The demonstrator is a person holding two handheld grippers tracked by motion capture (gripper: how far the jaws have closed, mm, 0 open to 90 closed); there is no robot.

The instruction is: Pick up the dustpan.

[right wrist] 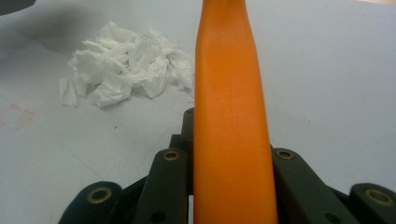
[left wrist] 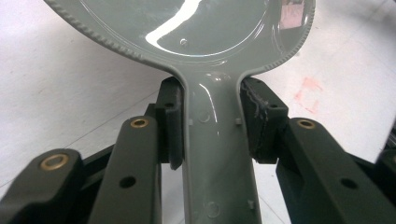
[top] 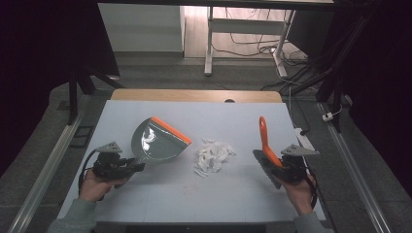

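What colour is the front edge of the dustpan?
Orange; the dustpan body is grey. It shows best in the high view.

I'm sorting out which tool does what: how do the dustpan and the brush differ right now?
The dustpan is grey with an orange front lip; the brush has an orange handle over a dark head. The dustpan lies flat left of the paper scraps; the brush stands on the right, handle pointing up and away. The left claw grips the dustpan's handle, the right claw the brush's. Both are clamped.
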